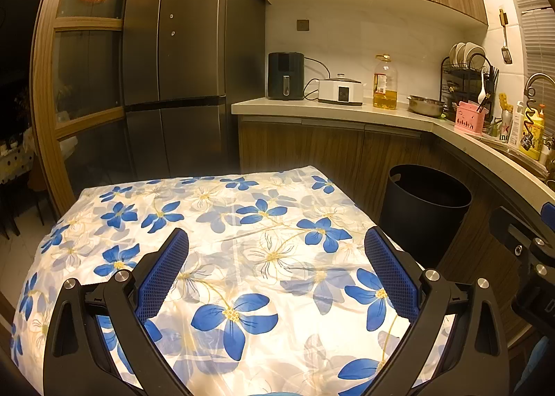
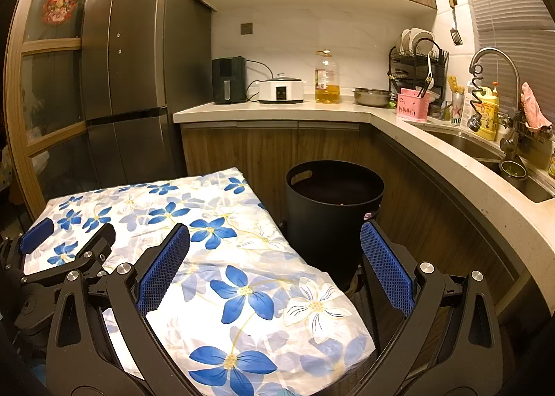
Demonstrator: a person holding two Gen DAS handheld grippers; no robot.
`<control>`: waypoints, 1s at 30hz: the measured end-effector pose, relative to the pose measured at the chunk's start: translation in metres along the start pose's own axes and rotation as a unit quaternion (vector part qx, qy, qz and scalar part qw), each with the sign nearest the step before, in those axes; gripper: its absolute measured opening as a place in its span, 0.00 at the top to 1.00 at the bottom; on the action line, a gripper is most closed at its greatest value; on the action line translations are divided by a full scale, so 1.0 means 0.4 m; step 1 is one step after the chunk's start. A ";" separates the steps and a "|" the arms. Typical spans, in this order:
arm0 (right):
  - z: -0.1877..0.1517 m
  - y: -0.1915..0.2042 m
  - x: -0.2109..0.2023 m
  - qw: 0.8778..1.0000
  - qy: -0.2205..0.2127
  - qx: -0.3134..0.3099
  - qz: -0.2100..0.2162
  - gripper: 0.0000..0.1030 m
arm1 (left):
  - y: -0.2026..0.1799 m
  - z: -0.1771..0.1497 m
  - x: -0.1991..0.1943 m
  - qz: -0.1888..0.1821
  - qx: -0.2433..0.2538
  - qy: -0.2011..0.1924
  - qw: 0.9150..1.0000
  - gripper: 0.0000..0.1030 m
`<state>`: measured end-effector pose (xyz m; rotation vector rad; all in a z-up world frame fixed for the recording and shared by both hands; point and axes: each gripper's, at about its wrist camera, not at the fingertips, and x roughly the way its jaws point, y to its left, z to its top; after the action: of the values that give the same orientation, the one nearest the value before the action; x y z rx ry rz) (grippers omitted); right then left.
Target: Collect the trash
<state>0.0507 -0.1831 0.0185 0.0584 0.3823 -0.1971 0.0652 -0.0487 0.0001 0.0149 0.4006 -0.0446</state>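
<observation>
Floral tablecloth [image 1: 242,240] fills the lower centre of the left wrist view, under the left gripper [image 1: 276,247], jaws spread wide and holding nothing. Right of the cloth, mid-frame in the right wrist view, stands the black bin [image 2: 333,219]; the right gripper [image 2: 275,243] is likewise wide apart and empty.

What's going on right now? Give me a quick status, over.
Left tongs open, empty, over flowered tablecloth. Right tongs open, empty. Black bin beside table, uncovered. No trash visible on cloth; nothing in the way.
</observation>
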 end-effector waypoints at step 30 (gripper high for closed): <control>-0.003 -0.005 -0.005 1.000 -0.001 0.004 -0.004 0.05 | -0.012 -0.002 -0.007 0.000 0.022 0.001 1.000 0.24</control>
<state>0.0482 -0.1844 0.0180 0.0655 0.3793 -0.2058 0.0620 -0.0534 0.0005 0.0589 0.4019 -0.0538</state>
